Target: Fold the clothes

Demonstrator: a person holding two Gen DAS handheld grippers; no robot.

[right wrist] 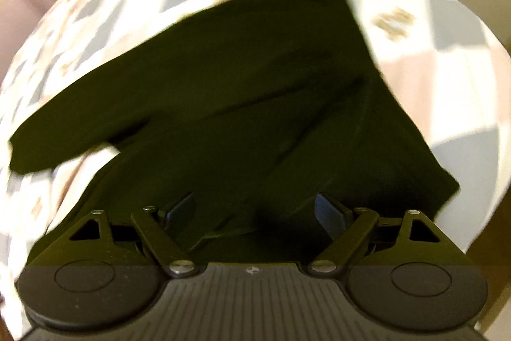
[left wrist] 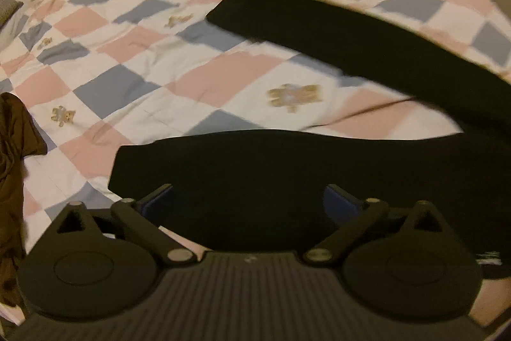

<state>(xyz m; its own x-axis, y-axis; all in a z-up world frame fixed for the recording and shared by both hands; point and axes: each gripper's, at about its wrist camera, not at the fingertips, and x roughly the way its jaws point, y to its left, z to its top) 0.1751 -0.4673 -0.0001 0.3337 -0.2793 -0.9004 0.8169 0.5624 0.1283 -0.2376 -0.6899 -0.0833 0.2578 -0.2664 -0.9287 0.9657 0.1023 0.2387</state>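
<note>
Two pairs of tongs are mine, one in each hand, and both point steeply down at a bed covered by a patchwork quilt (left wrist: 134, 59) of pink, white and grey-blue squares with small tan teddy bears printed on it.

My left tongs (left wrist: 249, 197) stand spread wide, their blue-faced pads far apart. Nothing is pinched between them; the cloth below them lies loose. Under and ahead of them sprawls a black long-sleeved knit garment (left wrist: 287, 168), flat on the quilt. One broad part of it lies straight beneath the tongs, with its blunt end toward the left of the view. A long black sleeve (left wrist: 319, 34) runs from the right side up and leftward across the quilt, ending in a squared cuff near the middle of the bed. A strip of quilt shows between the two black parts. At the left edge a crumpled dark brown piece of clothing (left wrist: 16, 168) lies on the bed, apart from the black one.

My right tongs (right wrist: 254, 210) are also spread, the pads apart with the black garment (right wrist: 255, 91) lying beneath them; I see no cloth gripped by either pad. In this view the garment fills the middle, creased in long folds, with one straight edge on the right and a rounded sleeve end reaching out to the left over the quilt (right wrist: 447, 85). The picture is blurred.
</note>
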